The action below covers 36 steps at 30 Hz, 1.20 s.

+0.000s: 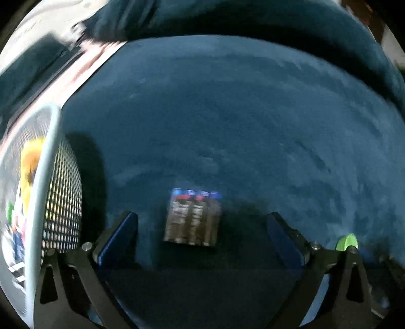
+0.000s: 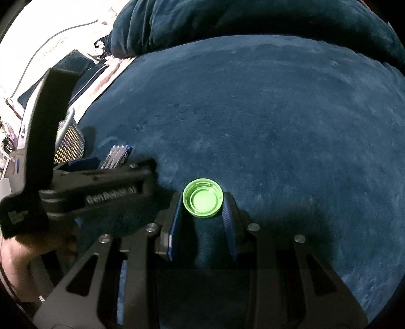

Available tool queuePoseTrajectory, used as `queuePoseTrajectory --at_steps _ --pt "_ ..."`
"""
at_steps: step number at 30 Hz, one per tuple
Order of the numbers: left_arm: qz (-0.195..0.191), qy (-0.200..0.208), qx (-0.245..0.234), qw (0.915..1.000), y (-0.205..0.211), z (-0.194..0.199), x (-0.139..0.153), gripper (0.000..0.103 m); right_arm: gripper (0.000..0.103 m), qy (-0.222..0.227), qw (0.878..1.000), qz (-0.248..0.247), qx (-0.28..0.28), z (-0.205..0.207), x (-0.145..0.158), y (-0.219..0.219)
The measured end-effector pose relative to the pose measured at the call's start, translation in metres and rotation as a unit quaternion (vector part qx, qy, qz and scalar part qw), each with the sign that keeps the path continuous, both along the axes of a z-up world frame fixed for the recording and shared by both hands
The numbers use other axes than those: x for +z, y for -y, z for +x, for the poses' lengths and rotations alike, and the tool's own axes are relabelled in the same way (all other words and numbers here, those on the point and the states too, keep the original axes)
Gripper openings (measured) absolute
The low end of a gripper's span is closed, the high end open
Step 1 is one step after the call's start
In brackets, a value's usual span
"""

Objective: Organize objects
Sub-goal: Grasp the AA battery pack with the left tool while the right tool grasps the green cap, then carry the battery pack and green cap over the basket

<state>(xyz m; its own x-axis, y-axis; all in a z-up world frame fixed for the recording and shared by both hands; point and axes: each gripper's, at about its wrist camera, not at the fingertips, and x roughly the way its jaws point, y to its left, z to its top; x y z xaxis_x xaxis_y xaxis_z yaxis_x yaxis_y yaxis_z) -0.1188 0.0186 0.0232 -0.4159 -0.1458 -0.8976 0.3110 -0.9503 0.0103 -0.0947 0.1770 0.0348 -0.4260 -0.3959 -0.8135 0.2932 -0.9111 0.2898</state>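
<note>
A pack of batteries [image 1: 193,217] lies on the dark blue plush blanket [image 1: 227,114], between the wide-open fingers of my left gripper [image 1: 202,222], which touches nothing. The pack also shows in the right wrist view [image 2: 117,156]. A green bottle cap [image 2: 203,197] lies open side up between the fingertips of my right gripper [image 2: 202,202]; the blue pads [image 2: 229,217] sit close on both sides, and I cannot tell whether they grip it. The cap also shows at the left view's right edge [image 1: 347,242].
A pale mesh basket [image 1: 50,162] holding a yellow toy [image 1: 30,162] and other items stands at the left. The left gripper's body [image 2: 96,192] and the hand that holds it fill the right view's left side. A blanket roll [image 2: 253,20] lies at the back.
</note>
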Motion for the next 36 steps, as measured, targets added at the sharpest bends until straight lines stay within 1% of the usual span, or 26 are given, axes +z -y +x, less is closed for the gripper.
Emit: queuePoseTrajectory --at_steps 1,2,4,6,7,8,9,10,11,12,13,14,15,16,17,19,22,24,30,36 --pt "0.019 -0.005 0.007 0.9998 0.006 0.001 -0.001 0.102 0.032 0.000 1.000 -0.001 0.000 0.001 0.000 -0.001" --pt "0.034 -0.006 0.005 0.9994 0.010 0.002 -0.003 0.102 0.033 0.000 1.000 -0.002 -0.002 0.001 0.000 -0.001" --pt "0.031 -0.003 -0.015 0.9994 0.008 0.003 -0.007 0.102 0.033 0.000 1.000 -0.003 -0.003 0.001 0.000 -0.002" --pt "0.033 -0.009 -0.029 0.9990 0.006 0.006 -0.008 0.101 0.035 0.002 1.000 -0.004 -0.004 0.000 0.000 -0.001" --pt "0.035 -0.012 -0.036 0.9986 0.006 0.007 -0.007 0.100 0.039 0.004 1.000 -0.006 -0.004 0.000 0.000 -0.001" --pt "0.040 -0.015 -0.048 0.9979 0.006 0.008 -0.008 0.099 0.046 0.006 1.000 -0.011 -0.002 0.000 0.000 0.000" --pt "0.041 -0.016 -0.055 0.9975 0.006 0.009 -0.008 0.098 0.049 0.009 1.000 -0.014 0.000 -0.001 0.000 0.000" --pt "0.041 -0.019 -0.062 0.9971 0.007 0.011 -0.007 0.093 0.054 0.011 1.000 -0.014 0.003 -0.001 0.000 0.003" --pt "0.043 -0.020 -0.063 0.9969 0.010 0.010 -0.006 0.086 0.057 0.014 1.000 -0.011 0.005 -0.003 0.000 0.005" --pt "0.044 -0.022 -0.067 0.9965 0.012 0.012 -0.005 0.081 0.057 0.016 1.000 -0.006 0.006 -0.004 0.000 0.007" --pt "0.045 -0.024 -0.072 0.9961 0.013 0.013 -0.002 0.072 0.058 0.018 1.000 0.001 0.005 -0.005 0.000 0.009" --pt "0.047 -0.025 -0.076 0.9957 0.013 0.014 -0.001 0.059 0.055 0.019 1.000 0.003 0.005 -0.006 0.000 0.010" --pt "0.051 -0.027 -0.081 0.9950 0.014 0.015 0.002 0.051 0.052 0.018 1.000 0.011 0.002 -0.006 0.000 0.011" --pt "0.052 -0.029 -0.087 0.9944 0.013 0.016 0.004 0.039 0.038 0.015 1.000 0.019 -0.001 -0.006 0.000 0.012" --pt "0.053 -0.030 -0.091 0.9939 0.013 0.016 0.007 0.039 0.030 0.008 0.999 0.030 -0.010 -0.005 0.001 0.010" --pt "0.061 -0.029 -0.095 0.9932 0.014 0.015 0.008 0.039 0.030 0.008 1.000 0.018 -0.018 -0.003 0.002 0.005" --pt "0.060 -0.028 -0.103 0.9924 0.012 0.015 0.010 0.039 0.030 0.009 1.000 -0.001 -0.027 0.001 0.004 -0.002" --pt "0.055 -0.029 -0.112 0.9918 0.009 0.015 0.014 0.039 0.030 0.010 1.000 -0.003 -0.028 0.005 0.007 -0.003" --pt "0.045 -0.046 -0.142 0.9878 -0.004 0.027 0.038 0.039 0.030 0.006 1.000 -0.005 -0.028 0.014 0.019 -0.002" --pt "0.040 -0.071 -0.154 0.9846 -0.009 0.035 0.069 0.039 0.030 -0.002 0.999 -0.009 -0.035 0.022 0.037 0.003"
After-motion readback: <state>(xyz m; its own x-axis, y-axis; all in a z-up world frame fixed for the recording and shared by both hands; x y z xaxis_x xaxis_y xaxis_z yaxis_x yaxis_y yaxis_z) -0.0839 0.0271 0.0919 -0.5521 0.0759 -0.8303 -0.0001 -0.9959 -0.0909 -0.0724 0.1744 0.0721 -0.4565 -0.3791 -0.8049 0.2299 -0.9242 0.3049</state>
